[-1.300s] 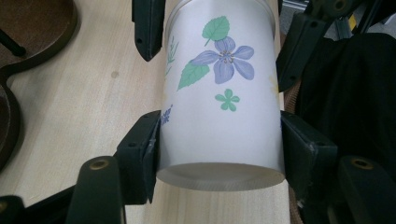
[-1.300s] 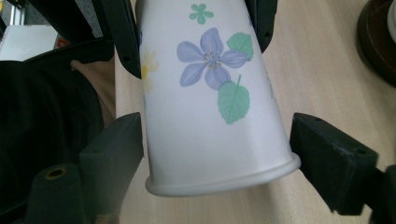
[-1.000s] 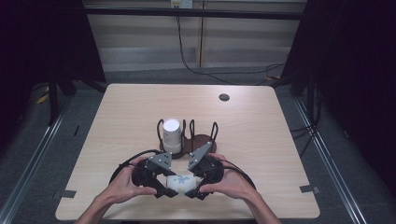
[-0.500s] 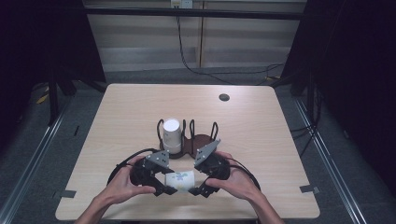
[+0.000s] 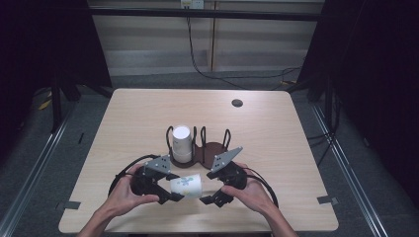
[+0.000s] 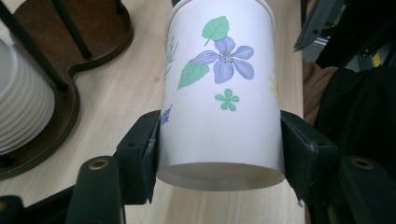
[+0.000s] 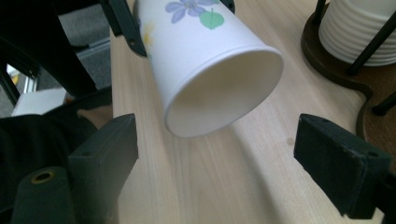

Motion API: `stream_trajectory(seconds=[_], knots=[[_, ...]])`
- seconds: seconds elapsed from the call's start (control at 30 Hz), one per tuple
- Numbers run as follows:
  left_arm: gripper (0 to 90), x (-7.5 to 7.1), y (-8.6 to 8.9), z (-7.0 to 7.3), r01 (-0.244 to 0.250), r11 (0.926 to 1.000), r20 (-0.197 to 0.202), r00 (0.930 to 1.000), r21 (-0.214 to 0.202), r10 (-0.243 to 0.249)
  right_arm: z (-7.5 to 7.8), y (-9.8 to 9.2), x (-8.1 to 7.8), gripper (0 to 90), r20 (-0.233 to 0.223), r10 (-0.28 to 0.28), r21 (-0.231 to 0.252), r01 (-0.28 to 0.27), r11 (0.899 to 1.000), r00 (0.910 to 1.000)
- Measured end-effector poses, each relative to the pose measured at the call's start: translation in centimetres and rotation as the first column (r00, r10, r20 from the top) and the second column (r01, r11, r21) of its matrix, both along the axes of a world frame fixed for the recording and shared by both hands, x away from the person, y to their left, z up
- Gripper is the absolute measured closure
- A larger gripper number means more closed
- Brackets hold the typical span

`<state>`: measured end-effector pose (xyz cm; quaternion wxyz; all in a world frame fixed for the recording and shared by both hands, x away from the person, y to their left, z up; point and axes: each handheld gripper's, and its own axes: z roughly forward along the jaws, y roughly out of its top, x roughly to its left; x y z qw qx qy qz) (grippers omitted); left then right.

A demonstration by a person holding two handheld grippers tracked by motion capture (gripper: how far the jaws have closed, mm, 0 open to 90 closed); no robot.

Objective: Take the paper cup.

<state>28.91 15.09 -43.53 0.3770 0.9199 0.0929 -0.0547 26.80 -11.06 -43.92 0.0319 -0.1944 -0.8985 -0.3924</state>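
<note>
A paper cup (image 5: 187,185) lies between the left tool (image 5: 170,196) and right tool (image 5: 213,200), before the cup rack (image 5: 211,150).

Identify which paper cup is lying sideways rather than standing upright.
The flower-printed paper cup, held sideways in the left gripper; the plain white cups stand stacked in the wooden holder.
</note>
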Motion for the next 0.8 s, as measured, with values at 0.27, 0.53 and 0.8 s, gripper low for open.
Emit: stream_trajectory(seconds=[0.27, 0.53, 0.8], knots=[[36.8, -0.1, 0.4, 0.2, -0.026, 0.9982, 0.007, 0.9996, -0.054, 0.026, -0.4, -0.5, 0.0, 13.2, -0.006, -0.025, 0.069, 0.025, 0.997, 0.9997], [36.8, -0.2, 0.3, -0.3, -0.033, 0.9956, 0.018, 0.9992, -0.088, 0.035, -0.7, -1.1, -0.2, 13.3, 0.002, -0.049, 0.089, 0.049, 0.995, 0.9988], [36.8, -0.2, 0.5, -0.4, -0.034, 0.9882, -0.005, 0.9994, -0.149, 0.033, -0.3, -2.4, -0.6, 13.0, 0.017, -0.067, 0.184, 0.063, 0.981, 0.9976]])
